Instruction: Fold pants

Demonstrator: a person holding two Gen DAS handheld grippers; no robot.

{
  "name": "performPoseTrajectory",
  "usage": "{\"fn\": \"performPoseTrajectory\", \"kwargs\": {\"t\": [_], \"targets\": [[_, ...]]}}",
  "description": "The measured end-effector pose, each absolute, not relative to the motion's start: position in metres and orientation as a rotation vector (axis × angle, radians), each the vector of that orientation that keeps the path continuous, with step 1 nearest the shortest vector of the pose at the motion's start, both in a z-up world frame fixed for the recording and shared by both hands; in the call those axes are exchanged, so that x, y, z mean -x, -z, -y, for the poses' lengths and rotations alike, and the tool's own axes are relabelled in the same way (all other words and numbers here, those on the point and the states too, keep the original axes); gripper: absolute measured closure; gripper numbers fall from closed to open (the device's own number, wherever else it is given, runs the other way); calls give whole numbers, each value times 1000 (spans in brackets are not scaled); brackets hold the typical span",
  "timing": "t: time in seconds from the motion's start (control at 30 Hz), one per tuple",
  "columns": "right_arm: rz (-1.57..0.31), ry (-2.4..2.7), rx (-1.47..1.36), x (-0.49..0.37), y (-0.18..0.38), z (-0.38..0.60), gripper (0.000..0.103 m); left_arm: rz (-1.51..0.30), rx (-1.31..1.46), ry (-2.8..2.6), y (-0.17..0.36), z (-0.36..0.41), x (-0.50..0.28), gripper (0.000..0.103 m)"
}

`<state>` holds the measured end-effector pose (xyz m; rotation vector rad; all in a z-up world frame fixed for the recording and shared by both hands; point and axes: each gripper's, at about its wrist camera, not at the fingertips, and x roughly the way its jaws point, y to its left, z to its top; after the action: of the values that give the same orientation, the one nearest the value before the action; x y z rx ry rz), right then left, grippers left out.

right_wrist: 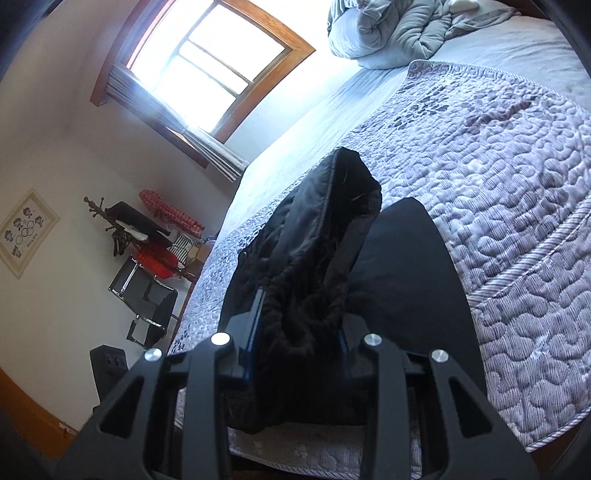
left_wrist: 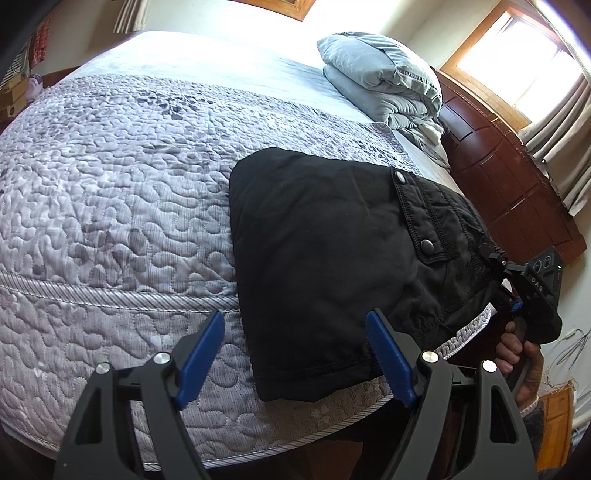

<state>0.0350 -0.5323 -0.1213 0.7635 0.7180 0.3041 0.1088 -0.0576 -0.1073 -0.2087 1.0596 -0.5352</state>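
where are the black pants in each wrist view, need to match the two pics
Left wrist view: the black pants lie right of centre on the quilted bedspread, their right edge gripped by the right gripper; the left gripper is open in front.
Right wrist view: the pants fill the centre, bunched between the right gripper's pads.
Shared landmark: the folded grey duvet on the bed.
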Motion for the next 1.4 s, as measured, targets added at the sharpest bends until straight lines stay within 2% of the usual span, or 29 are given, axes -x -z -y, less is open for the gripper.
{"fn": "performPoseTrajectory", "kwargs": {"t": [0.23, 0.33, 0.4, 0.47, 0.63, 0.73, 0.8, 0.83, 0.9, 0.97, 1.03, 1.4], "targets": [[-770, -259, -796, -36, 152, 541, 70, -1043, 130, 513, 103, 66, -105, 21], [-806, -228, -801, -36, 167, 545, 59, -1039, 94, 494, 102, 69, -104, 17], [-816, -217, -805, -34, 173, 547, 57, -1045, 75, 481, 103, 71, -103, 13], [-826, -207, -803, -30, 176, 549, 46, -1050, 67, 474, 103, 70, -104, 12], [-812, -187, -795, -14, 171, 559, 38, -1072, 95, 474, 105, 69, -106, 10], [-795, -194, -830, -8, 169, 567, 37, -1105, 131, 488, 110, 66, -109, 10], [-803, -187, -828, -10, 170, 570, 43, -1127, 154, 483, 114, 65, -112, 10], [-803, -197, -829, -11, 171, 569, 52, -1133, 162, 482, 116, 64, -112, 10], [-813, -196, -825, -14, 173, 568, 58, -1140, 179, 486, 117, 62, -112, 10], [-815, -183, -800, -16, 172, 566, 74, -1141, 186, 480, 117, 60, -112, 10], [-800, -185, -797, -14, 169, 567, 80, -1141, 182, 475, 117, 60, -112, 10], [-856, -148, -735, -17, 176, 565, 81, -1171, 168, 432, 123, 49, -120, 10]]}}
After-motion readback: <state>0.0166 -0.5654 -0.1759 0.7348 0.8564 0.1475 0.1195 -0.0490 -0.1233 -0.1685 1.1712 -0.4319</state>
